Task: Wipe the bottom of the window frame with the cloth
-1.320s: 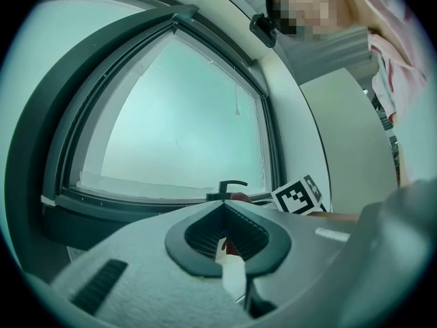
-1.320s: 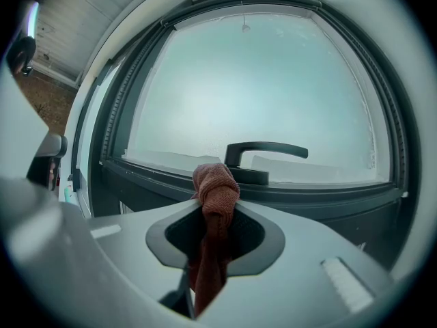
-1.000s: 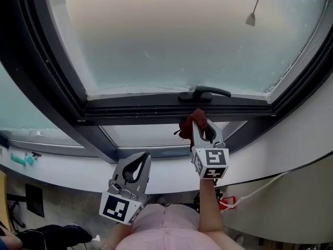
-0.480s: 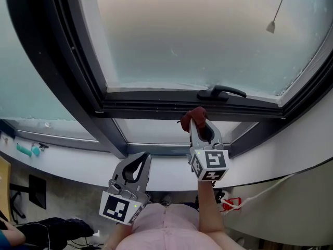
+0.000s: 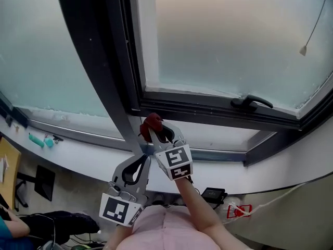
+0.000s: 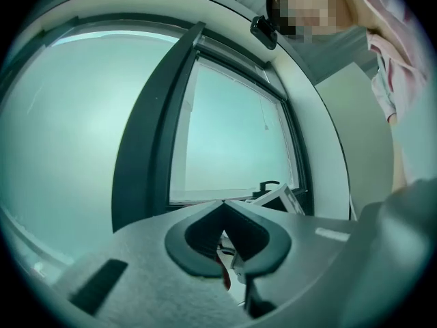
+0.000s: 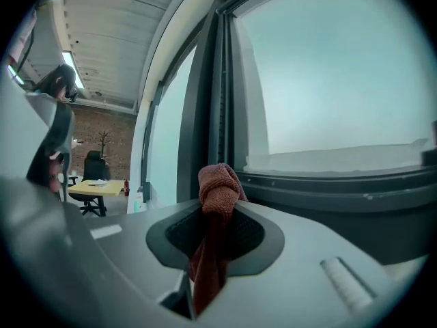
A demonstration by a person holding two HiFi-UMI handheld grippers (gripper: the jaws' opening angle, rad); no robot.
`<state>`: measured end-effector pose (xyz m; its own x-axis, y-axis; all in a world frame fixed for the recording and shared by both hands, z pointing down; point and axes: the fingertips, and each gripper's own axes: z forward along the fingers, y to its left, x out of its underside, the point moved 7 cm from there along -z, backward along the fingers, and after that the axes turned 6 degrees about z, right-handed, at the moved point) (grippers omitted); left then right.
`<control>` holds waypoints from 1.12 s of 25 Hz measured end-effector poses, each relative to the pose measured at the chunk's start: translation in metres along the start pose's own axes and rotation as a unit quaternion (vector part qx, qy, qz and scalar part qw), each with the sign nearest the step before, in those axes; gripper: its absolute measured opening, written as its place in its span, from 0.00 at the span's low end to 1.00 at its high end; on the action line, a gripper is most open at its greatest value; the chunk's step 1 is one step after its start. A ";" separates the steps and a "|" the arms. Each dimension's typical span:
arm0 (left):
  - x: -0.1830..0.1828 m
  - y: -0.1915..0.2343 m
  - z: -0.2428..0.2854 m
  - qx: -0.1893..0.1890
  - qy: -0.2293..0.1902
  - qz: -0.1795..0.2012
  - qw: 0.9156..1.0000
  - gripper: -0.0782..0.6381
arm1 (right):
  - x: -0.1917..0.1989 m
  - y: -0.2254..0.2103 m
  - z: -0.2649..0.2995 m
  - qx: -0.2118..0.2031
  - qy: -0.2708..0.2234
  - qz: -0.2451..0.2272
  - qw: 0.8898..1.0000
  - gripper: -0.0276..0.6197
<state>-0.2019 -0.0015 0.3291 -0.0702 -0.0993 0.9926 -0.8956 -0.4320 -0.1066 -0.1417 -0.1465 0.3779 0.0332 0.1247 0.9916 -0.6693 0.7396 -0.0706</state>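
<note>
Currently the cloth [image 5: 152, 122] is clamped in the right gripper [image 5: 154, 131], just below the bottom rail of the window frame [image 5: 208, 108], near its left corner; the left gripper [image 5: 142, 160] is closed, empty; with so little cloth protruding, the frame could be scraped by bare jaw tips

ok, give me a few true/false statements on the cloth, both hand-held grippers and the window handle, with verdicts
1. The right hand-held gripper is shut on the cloth. True.
2. The left hand-held gripper holds a second cloth. False: its jaws are together with nothing between them.
3. In the head view the handle is to the right of the cloth. True.
4. The cloth is blue. False: it is red.
</note>
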 end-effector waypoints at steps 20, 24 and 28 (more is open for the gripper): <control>0.002 0.062 -0.048 -0.057 0.002 0.006 0.998 0.10 | 0.024 0.016 0.098 0.028 0.043 0.013 0.999 0.15; 0.003 0.061 -0.045 -0.053 0.004 0.002 0.999 0.10 | 0.022 0.012 0.093 0.033 0.037 0.014 0.999 0.15; 0.004 0.057 -0.039 -0.047 0.005 -0.001 0.999 0.10 | 0.018 0.001 0.078 0.045 0.026 0.025 0.998 0.15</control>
<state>-0.2706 0.0087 0.3296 -0.0723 -0.0903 0.9933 -0.9330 -0.3458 -0.0993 -0.1997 -0.1947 0.4036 0.0355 0.1964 0.9799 -0.7350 0.6695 -0.1075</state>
